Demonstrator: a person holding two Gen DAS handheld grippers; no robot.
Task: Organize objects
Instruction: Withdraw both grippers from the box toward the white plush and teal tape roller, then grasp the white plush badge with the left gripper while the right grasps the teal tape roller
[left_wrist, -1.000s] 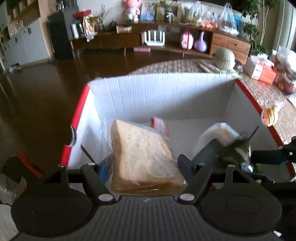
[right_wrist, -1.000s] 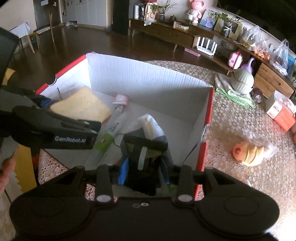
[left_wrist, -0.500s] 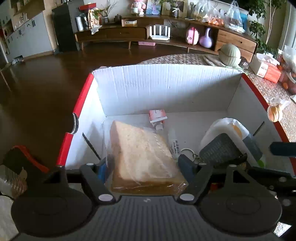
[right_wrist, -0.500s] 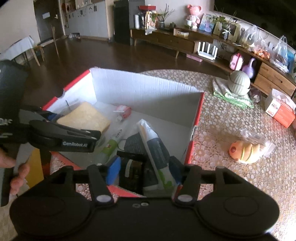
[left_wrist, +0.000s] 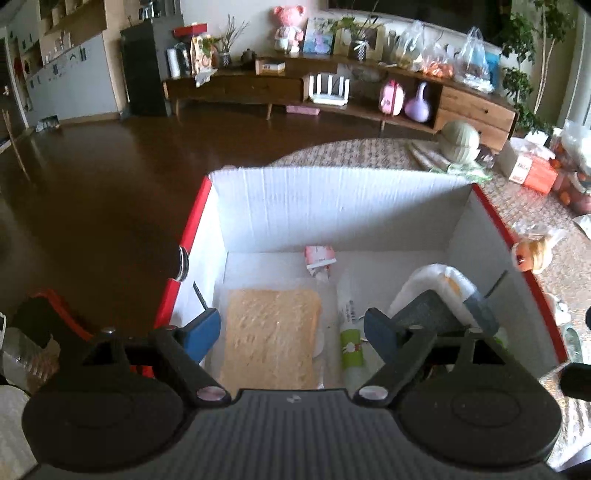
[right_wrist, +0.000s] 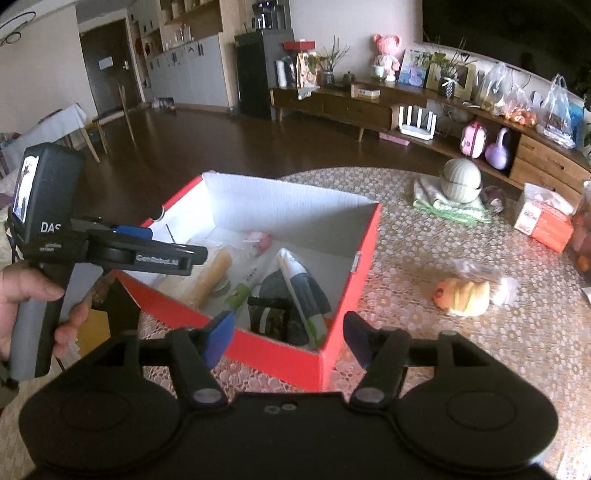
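A red box with white inside walls (left_wrist: 332, 206) (right_wrist: 347, 295) stands on the table. In it lie a bagged slice of bread (left_wrist: 271, 339) (right_wrist: 214, 277), a white tube with a green label (left_wrist: 349, 332) (right_wrist: 243, 291), a pink-capped item (left_wrist: 319, 258), a white pouch (left_wrist: 443, 284) (right_wrist: 299, 291) and a dark packet (right_wrist: 269, 321). My left gripper (left_wrist: 291, 330) is open and empty above the box's near side. My right gripper (right_wrist: 286, 341) is open and empty, held back above the box's near corner.
A bagged orange toy (right_wrist: 461, 295) lies on the lace tablecloth (right_wrist: 480, 350) right of the box. A green round pot on a cloth (right_wrist: 461, 181) and an orange-white carton (right_wrist: 543, 218) stand farther back. The left gripper's body (right_wrist: 48, 236) is at the box's left.
My left gripper has opened and let the bread fall flat in the box. My right gripper has opened, released the dark packet into the box, and drawn back and up.
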